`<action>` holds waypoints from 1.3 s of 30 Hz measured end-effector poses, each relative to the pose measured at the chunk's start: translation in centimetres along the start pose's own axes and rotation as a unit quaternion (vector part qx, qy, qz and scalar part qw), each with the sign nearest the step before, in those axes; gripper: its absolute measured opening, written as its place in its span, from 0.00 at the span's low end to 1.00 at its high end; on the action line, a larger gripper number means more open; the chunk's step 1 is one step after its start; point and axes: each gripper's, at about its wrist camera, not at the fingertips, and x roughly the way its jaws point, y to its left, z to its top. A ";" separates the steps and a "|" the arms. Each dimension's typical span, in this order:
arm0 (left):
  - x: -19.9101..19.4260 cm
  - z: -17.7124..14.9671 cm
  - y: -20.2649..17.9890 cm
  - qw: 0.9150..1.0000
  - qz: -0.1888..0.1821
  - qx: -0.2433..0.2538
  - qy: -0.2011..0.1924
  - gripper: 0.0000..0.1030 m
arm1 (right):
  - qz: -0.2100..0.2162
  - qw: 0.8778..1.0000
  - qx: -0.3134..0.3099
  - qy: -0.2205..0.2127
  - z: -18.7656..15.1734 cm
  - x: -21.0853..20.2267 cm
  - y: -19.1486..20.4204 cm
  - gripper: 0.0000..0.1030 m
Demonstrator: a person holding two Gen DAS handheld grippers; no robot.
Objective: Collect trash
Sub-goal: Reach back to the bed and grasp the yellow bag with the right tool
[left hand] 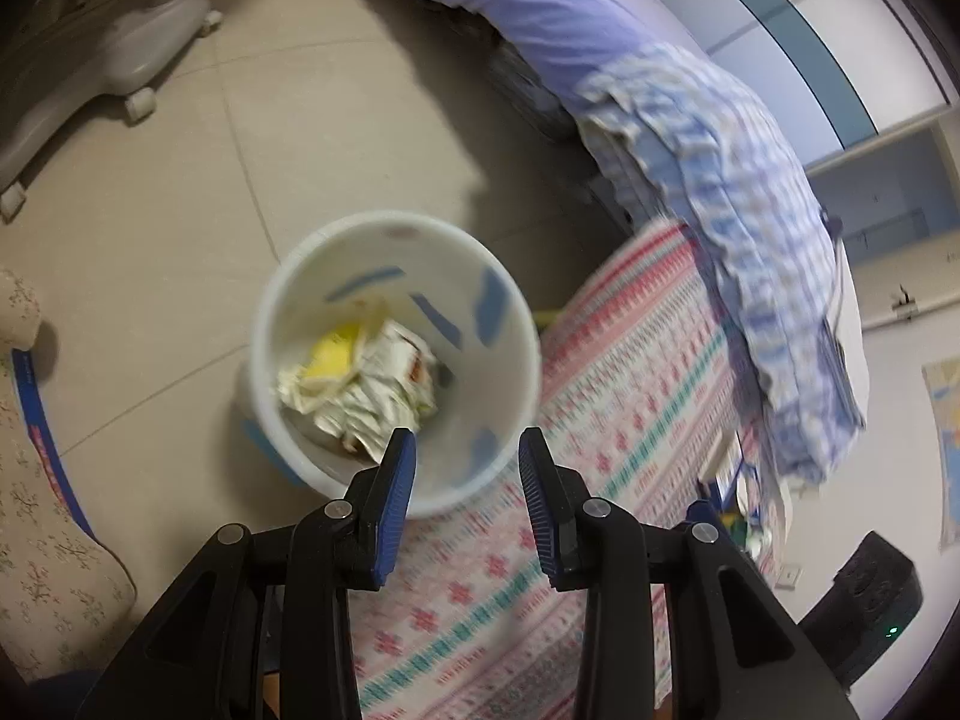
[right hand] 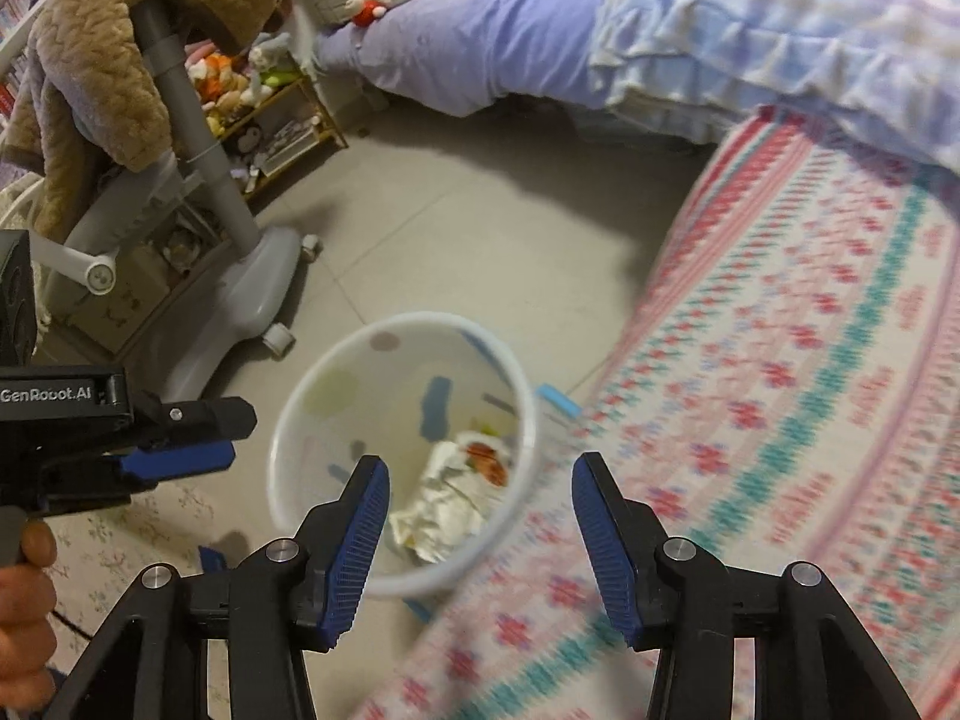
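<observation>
Two tools, left tool and right tool, both spread and empty, above one white bin of crumpled paper.

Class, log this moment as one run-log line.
left gripper: jaws open, empty | right gripper: jaws open, empty | bin: on floor, holds crumpled paper

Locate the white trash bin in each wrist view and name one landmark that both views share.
Left wrist view: the white trash bin sits at centre, just above the left gripper, with crumpled paper inside.
Right wrist view: the white trash bin sits low and left of centre, behind the right gripper.
Shared landmark: the patterned blanket, right of the bin in both.
</observation>
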 end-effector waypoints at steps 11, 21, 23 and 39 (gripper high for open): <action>0.6 -6.4 -7.8 0.996 -0.016 0.075 0.040 0.37 | -0.057 0.998 0.002 -0.029 -1.7 -10.6 -5.6 0.54; 1.7 -12.1 -12.9 0.986 0.020 0.162 0.046 0.37 | -0.132 0.985 0.037 -0.100 -1.8 -21.8 -14.4 0.65; 2.1 -13.2 -14.1 0.983 0.021 0.174 0.050 0.37 | -0.144 0.980 0.068 -0.115 -3.0 -22.8 -17.2 0.66; 5.2 -17.9 -22.6 0.974 -0.013 0.213 0.075 0.37 | -0.211 0.972 -0.019 0.101 -8.7 -15.4 -20.4 0.63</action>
